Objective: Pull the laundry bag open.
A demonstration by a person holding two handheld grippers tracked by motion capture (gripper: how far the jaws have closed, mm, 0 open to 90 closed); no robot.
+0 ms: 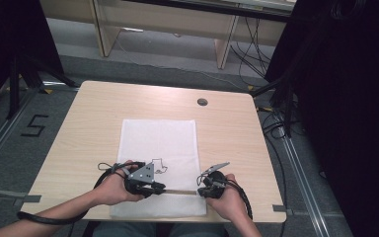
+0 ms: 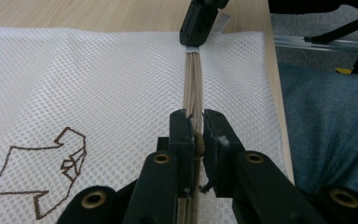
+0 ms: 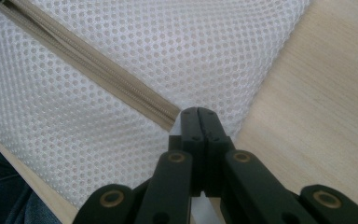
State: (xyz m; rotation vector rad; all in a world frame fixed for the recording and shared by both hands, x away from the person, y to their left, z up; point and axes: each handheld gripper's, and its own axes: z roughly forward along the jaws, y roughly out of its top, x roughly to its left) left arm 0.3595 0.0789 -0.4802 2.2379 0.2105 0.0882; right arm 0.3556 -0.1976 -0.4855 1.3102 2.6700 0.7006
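Bag: white mesh bag (image 1: 159,143) flat on the table (image 1: 79,128)
Left gripper (image 2: 195,133): clenched on the zipper pull (image 2: 198,142)
Right gripper (image 3: 198,122): pinching the bag's edge — at the beige zipper's (image 3: 93,65) end

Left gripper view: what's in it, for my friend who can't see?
The left hand-held gripper pinches a tan zipper on a white mesh bag. The right hand-held gripper holds the zipper's far end.

black two-jaw grippers (image 2: 195,135) with brass-ringed screws, grey three-cornered plate (image 1: 143,173), black trailing cables (image 1: 49,218)
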